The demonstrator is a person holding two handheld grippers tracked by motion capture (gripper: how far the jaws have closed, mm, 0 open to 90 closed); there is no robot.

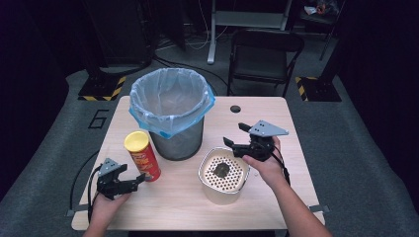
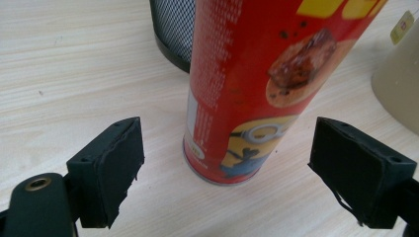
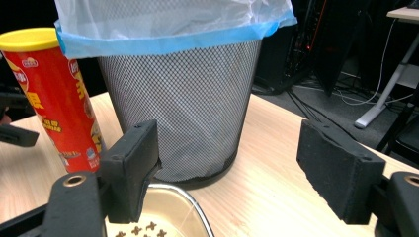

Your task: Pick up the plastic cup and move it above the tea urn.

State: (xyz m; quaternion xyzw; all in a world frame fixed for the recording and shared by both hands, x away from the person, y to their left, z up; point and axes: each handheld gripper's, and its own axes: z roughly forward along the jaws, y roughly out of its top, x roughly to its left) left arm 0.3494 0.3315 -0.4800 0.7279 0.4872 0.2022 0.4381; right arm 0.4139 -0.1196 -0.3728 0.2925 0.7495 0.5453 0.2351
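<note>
- I am looking down on the wooden table (image 1: 276, 197), where my left gripper (image 1: 129, 182) is sitting at the near left corner with its jaws standing apart.
- In the left gripper view, the red chip can (image 2: 247, 89) is standing upright on the table between and just beyond the two black pads (image 2: 113, 168), and neither pad is touching it.
- From above, the can with its yellow lid (image 1: 137, 141) is standing just to the left of the mesh waste bin (image 1: 174, 140), close to it.
- The bin is sitting at the middle back of the table, lined with a clear bag with a blue edge (image 1: 170, 98) folded over its rim.
- My right gripper (image 1: 236, 143) is hovering at the far right edge of the cream container (image 1: 223, 175), its jaws wide apart and gripping nothing.
- In the right gripper view, the container's rim is showing just below the jaws, with the mesh bin straight ahead and the can off to the left.
- The container is standing in front of the bin and to the right of the can, and its perforated insert (image 1: 232, 170) is carrying a small dark clump (image 1: 220, 170) in the middle.
- I cannot tell what the clump is.
</note>
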